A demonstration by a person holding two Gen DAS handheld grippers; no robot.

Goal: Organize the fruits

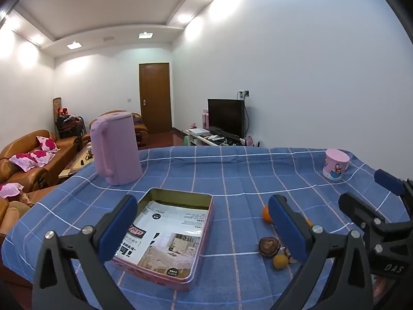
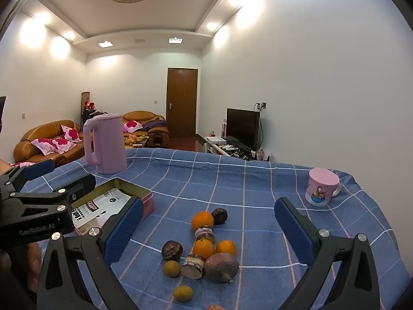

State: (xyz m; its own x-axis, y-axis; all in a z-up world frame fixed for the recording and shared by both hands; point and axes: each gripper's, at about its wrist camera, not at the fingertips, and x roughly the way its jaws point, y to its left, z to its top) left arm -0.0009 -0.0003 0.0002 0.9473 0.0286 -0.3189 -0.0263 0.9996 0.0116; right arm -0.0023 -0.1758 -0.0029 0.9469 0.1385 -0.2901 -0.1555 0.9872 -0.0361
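Several fruits lie in a cluster on the blue checked cloth: oranges, dark passion fruits, a big brownish fruit, small yellow-green ones and two wrapped cake rolls. My right gripper hangs open above and just behind them, holding nothing. A pink rectangular tin, lined with a printed sheet, lies open to their left. My left gripper is open over its near end, empty. In the left wrist view only an orange, a passion fruit and a yellow fruit show.
A tall pink kettle stands at the table's far left behind the tin. A pink cartoon mug sits at the far right. Each gripper shows at the edge of the other's view. Sofas, a door and a television lie beyond the table.
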